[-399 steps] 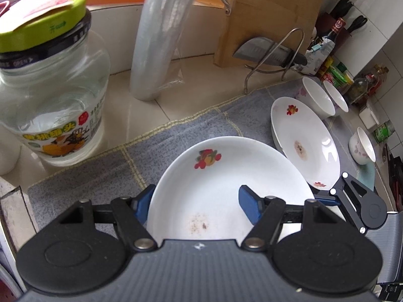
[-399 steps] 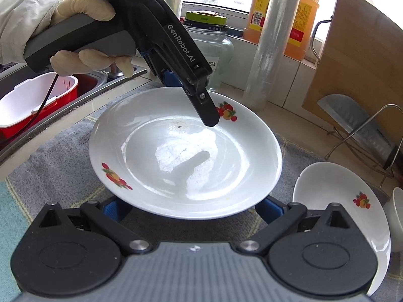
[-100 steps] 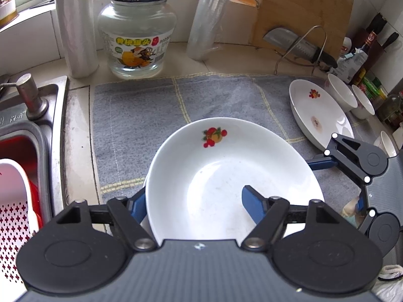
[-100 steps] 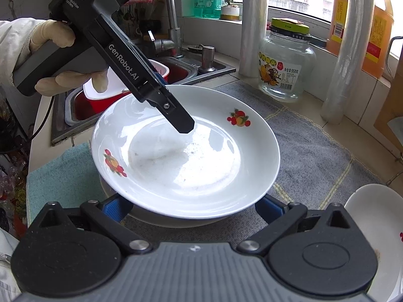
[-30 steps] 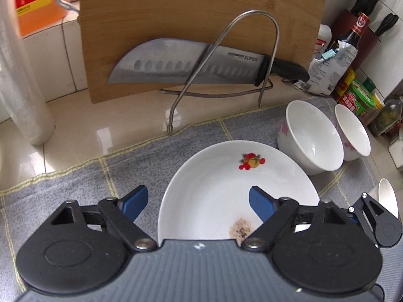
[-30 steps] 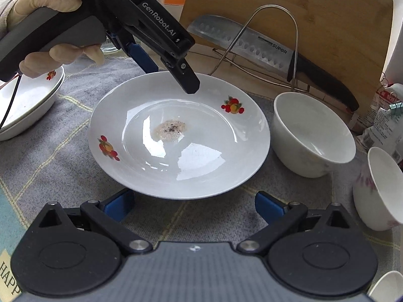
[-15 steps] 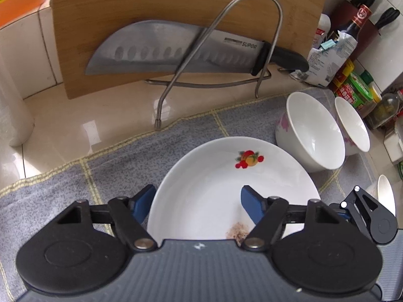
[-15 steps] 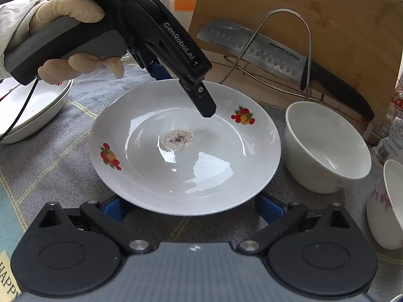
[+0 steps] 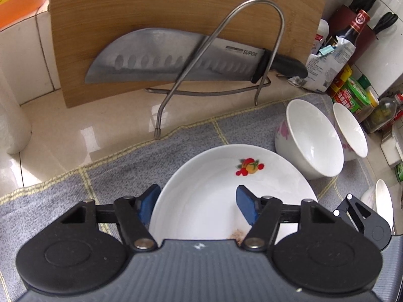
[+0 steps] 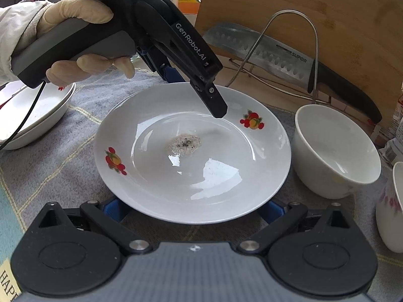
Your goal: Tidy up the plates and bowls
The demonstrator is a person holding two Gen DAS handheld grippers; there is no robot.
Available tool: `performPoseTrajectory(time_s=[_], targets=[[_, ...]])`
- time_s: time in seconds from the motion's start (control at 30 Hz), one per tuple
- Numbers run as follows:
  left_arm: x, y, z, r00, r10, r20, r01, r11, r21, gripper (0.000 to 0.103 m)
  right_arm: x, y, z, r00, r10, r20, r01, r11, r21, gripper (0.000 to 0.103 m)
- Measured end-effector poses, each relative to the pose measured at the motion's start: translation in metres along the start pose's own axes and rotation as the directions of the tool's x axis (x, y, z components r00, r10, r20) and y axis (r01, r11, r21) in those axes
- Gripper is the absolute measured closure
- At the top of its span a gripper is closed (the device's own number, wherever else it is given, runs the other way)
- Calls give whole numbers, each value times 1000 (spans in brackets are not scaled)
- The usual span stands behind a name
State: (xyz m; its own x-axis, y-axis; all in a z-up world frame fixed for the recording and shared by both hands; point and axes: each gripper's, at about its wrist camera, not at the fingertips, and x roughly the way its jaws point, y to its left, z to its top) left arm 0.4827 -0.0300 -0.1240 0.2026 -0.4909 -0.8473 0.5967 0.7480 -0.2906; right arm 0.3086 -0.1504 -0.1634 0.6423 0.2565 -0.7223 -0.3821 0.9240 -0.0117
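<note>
A white plate with fruit prints and a brown stain (image 10: 191,151) lies on the grey mat, also in the left wrist view (image 9: 221,191). My left gripper (image 9: 197,205) straddles its left rim, one blue finger outside and one over the inside; it shows in the right wrist view (image 10: 201,95). My right gripper (image 10: 192,207) is open with its blue fingers under the plate's near rim. Whether either finger pair touches the plate is unclear. A white bowl (image 10: 335,151) stands right of the plate. Stacked plates (image 10: 32,115) sit at the left.
A wooden cutting board (image 9: 176,25) leans at the back with a knife (image 9: 191,63) in a wire rack (image 9: 226,58). A second bowl (image 9: 350,133) and a third (image 9: 382,203) stand right. Bottles and jars (image 9: 352,85) crowd the far right corner.
The left gripper's fingers have closed in around the plate's rim over the last second. The right gripper has come closer to the plate. The stack on the left has two plates.
</note>
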Motion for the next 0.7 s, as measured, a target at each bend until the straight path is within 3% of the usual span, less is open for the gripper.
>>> performPoseTrajectory(time_s=[0.33, 0.7], targets=[[-5, -1, -3, 1000, -6, 17, 6, 1000, 24, 38, -4, 3, 0, 999, -52, 11, 52, 999, -6, 0], [-10, 4, -7, 1000, -3, 12, 3, 1000, 22, 38, -4, -1, 2, 999, -46, 17, 46, 999, 0, 0]])
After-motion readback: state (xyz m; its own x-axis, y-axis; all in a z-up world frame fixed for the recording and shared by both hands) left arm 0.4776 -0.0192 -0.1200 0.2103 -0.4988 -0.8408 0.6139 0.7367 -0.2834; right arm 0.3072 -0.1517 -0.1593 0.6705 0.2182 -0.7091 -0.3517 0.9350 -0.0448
